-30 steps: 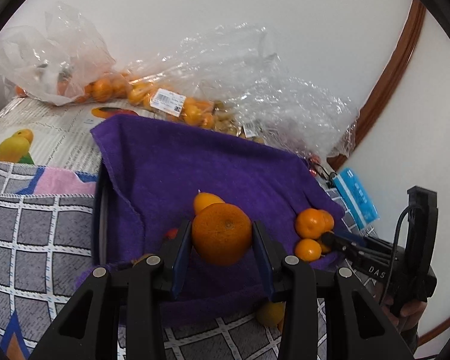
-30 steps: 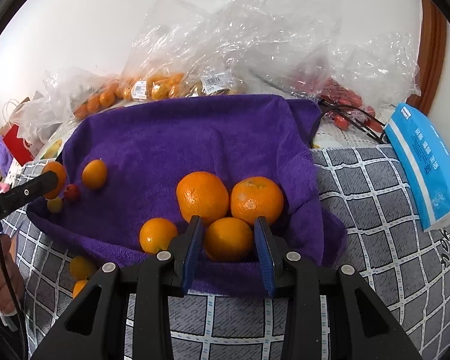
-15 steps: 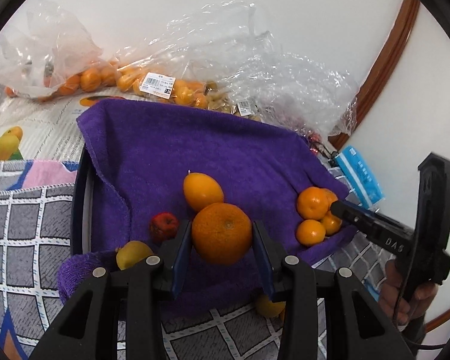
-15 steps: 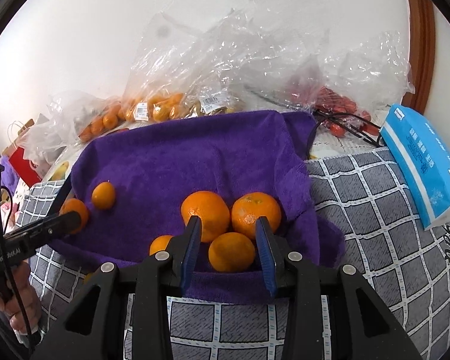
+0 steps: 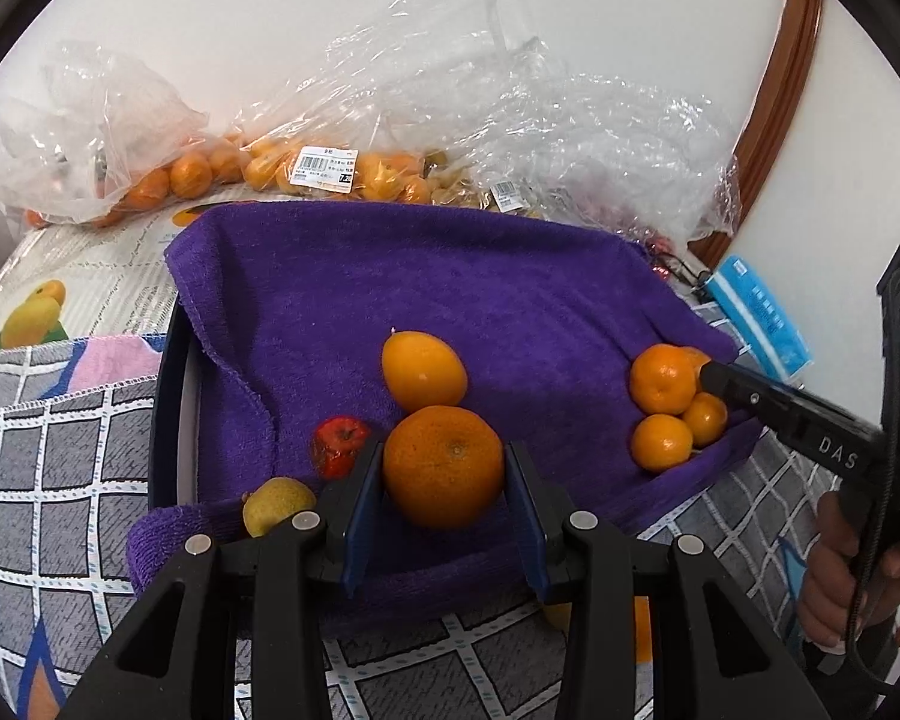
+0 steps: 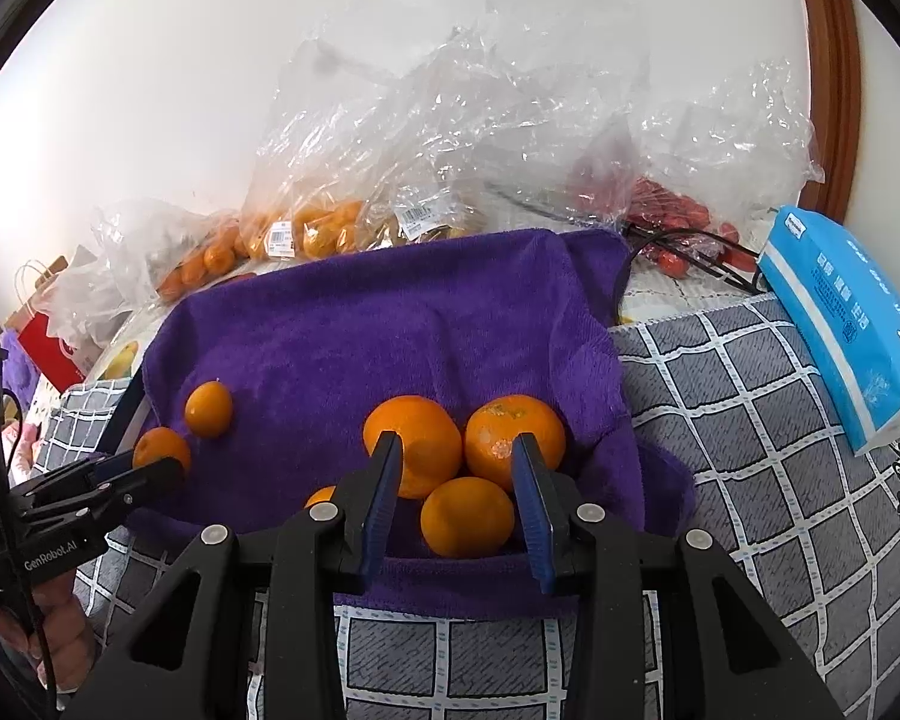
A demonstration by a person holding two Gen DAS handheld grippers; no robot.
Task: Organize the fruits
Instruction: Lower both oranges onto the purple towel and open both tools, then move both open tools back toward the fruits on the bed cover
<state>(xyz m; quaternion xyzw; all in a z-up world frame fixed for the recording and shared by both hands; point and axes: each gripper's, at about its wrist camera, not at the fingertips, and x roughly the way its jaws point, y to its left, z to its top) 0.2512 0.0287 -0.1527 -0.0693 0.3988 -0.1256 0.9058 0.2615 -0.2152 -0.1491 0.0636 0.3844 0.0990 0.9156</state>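
Large orange (image 5: 443,474): sat clamped between the blue pads of the left claw (image 5: 444,459), low over the near edge of the purple towel (image 5: 450,276). Looked round, deep orange, dimpled skin, small stem scar facing up. Judged firm but slightly yielding, moderately heavy, rind grippy enough and not fragile. Best held across the widest middle, as here, with modest squeeze to avoid bruising.

Left of that claw:
- noted a small yellow-green fruit (image 5: 279,504) just beside the left pad
- noted a small red fruit (image 5: 339,447) close by, a little farther out

Just beyond the claw:
- logged an oval, smooth orange fruit (image 5: 423,369) close behind the held orange; touching or not, could not tell

Well to its right:
- counted a cluster of mandarins (image 5: 660,387) at the towel's edge, with the tip of the right claw among them

Right claw (image 6: 457,447):
- stood with jaws narrowly parted, gripping nothing
- framed a small smooth mandarin (image 6: 467,516) lying on the towel, slivers of purple showing at both pads
- noted two bigger oranges (image 6: 414,444) just beyond the tips, side by side

Judged the small mandarin light, thin-skinned, softer, and prone to roll on the plush cloth.
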